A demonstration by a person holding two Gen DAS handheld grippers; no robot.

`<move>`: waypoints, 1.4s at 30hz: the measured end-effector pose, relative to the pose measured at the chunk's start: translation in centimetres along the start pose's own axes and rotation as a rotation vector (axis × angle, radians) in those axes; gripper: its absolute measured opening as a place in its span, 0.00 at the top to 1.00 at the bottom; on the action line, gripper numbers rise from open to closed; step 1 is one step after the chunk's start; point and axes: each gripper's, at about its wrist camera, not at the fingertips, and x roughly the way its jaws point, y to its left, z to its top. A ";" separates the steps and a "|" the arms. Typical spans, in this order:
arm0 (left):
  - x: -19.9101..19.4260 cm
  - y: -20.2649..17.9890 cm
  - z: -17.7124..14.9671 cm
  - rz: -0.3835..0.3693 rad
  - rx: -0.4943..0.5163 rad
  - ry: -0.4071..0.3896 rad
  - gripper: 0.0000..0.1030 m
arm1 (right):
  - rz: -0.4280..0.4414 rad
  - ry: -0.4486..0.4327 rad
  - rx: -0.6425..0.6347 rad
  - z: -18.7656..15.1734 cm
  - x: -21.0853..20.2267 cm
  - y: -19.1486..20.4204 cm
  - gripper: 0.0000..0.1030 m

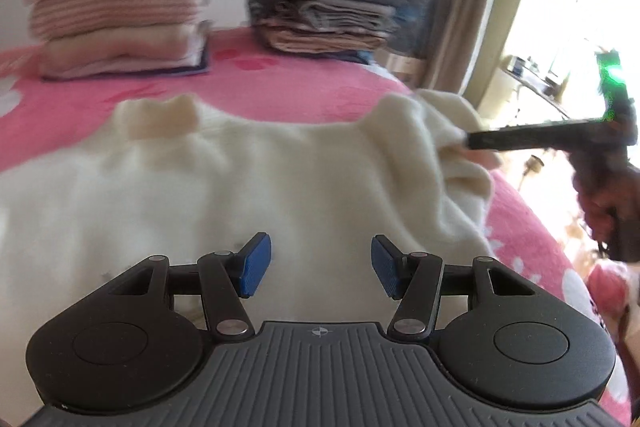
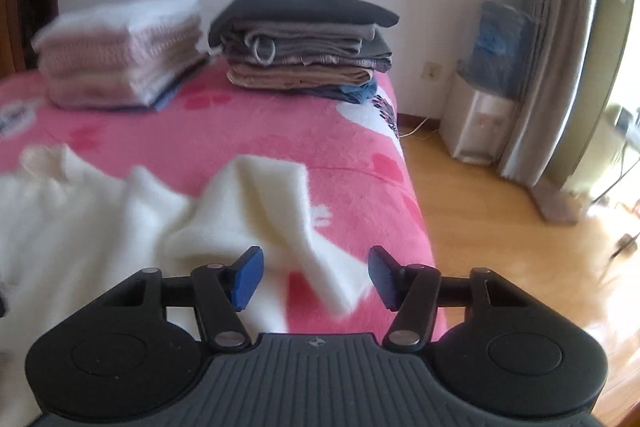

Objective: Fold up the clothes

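A cream knit sweater lies spread on the pink bed, its collar at the far left. My left gripper hovers open just above the sweater's body, with nothing between its blue pads. In the right wrist view the sweater fills the left, and its sleeve runs crumpled toward the bed's right edge. My right gripper is open over that sleeve's end. From the left wrist view, the right gripper reaches in from the right, its tip at the sleeve by the shoulder, held by a hand.
Two folded stacks sit at the far side of the pink blanket: a pink and white stack and a dark grey stack. Right of the bed are wooden floor, a water dispenser and a curtain.
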 end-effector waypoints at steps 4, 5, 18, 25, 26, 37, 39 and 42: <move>1.4 -2.2 -0.2 -0.032 0.046 -0.004 0.46 | -0.031 -0.008 0.027 0.4 0.8 -0.8 0.87; 1.7 -2.5 -0.3 -0.040 0.043 -0.007 0.46 | -0.051 -0.021 0.046 0.6 0.1 -1.6 0.94; 4.4 -4.8 0.0 0.011 0.139 0.000 0.46 | -0.381 -0.048 0.250 4.2 -9.1 -15.8 0.96; 6.8 -5.3 0.1 0.070 0.234 0.012 0.41 | -0.459 0.130 0.257 5.3 -7.0 -21.5 0.97; 6.9 -5.4 -0.1 0.075 0.250 0.004 0.41 | -0.469 0.152 0.240 5.3 -6.5 -21.7 0.97; 8.0 -8.1 0.2 -0.025 0.359 0.018 0.36 | -0.507 0.289 0.229 3.0 -3.1 -21.7 0.97; 8.6 -7.9 0.3 -0.033 0.336 0.020 0.36 | -0.493 0.279 0.228 3.7 -3.8 -21.3 0.97; 8.0 -7.1 0.9 -0.037 0.269 0.019 0.36 | -0.450 0.241 0.211 5.6 -5.6 -20.1 0.97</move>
